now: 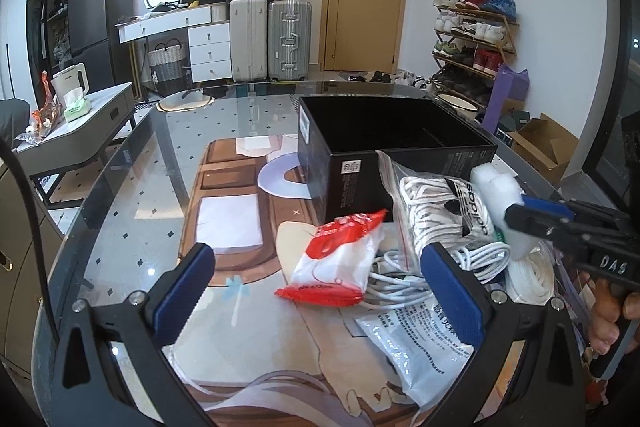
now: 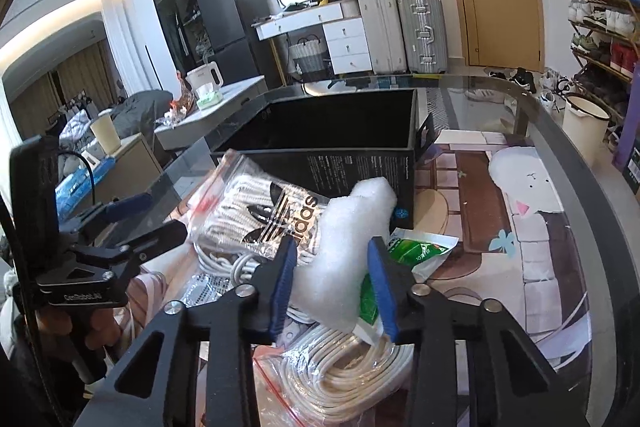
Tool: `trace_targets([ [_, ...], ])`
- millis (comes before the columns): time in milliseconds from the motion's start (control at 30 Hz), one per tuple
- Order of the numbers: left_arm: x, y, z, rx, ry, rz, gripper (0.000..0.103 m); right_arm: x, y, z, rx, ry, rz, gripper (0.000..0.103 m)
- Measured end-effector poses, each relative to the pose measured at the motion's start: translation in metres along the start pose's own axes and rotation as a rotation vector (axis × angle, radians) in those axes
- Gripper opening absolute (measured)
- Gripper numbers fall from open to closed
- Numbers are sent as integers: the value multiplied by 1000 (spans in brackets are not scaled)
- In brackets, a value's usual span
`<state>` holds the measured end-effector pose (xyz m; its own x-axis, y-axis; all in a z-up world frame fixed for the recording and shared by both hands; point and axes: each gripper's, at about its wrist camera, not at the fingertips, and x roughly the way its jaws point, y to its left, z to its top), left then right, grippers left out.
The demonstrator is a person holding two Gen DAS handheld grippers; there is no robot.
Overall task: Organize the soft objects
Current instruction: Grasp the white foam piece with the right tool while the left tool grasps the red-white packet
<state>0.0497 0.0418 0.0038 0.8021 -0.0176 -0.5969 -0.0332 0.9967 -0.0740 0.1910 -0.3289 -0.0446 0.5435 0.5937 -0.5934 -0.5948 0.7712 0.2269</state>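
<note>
Fingers, yours: the right gripper has its blue pads pressed against both sides of the white foam piece, holding it; the left gripper stands wide, nothing between its fingers.

Items, largest first:

1. Glass table, one. Rounded edge, with a cartoon-printed mat showing under the glass.
2. Black box, one. Open top, interior dark, standing just behind the pile.
3. Zip bag with white cord and a black-and-white adidas label, one. It leans on the box's near wall, to the left of the foam.
4. Zip bag of coiled cream cable, one. It lies beneath your right gripper, nearest the camera.
5. White foam piece, one. Soft, lumpy, bright white; its lower half sits between your right pads and its top reaches the box's near wall.
6. Red-and-white packet, one. It lies between your left fingers' tips but lower, on loose white cable.
7. White printed pouch, one. It rests below your left gripper's right finger.
8. Green-and-white packet, one. It lies just right of the foam.
</note>
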Motion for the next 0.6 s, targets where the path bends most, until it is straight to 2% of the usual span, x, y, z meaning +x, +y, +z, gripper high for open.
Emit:
trace_targets([
  [167, 1, 4, 0, 1, 5, 17, 103, -7, -5, 2, 24, -23, -1, 29],
  [367, 8, 10, -1, 7, 48, 47, 103, -3, -9, 3, 30, 6, -3, 29],
  [433, 13, 13, -1, -4, 74, 48, 103, -1, -8, 3, 30, 16, -4, 32],
  [500, 19, 16, 0, -19, 107, 21, 103, 2, -9, 4, 35, 29, -4, 40],
  [600, 26, 19, 2, -40, 145, -15, 103, 6, -13, 4, 43, 40, 4, 44],
])
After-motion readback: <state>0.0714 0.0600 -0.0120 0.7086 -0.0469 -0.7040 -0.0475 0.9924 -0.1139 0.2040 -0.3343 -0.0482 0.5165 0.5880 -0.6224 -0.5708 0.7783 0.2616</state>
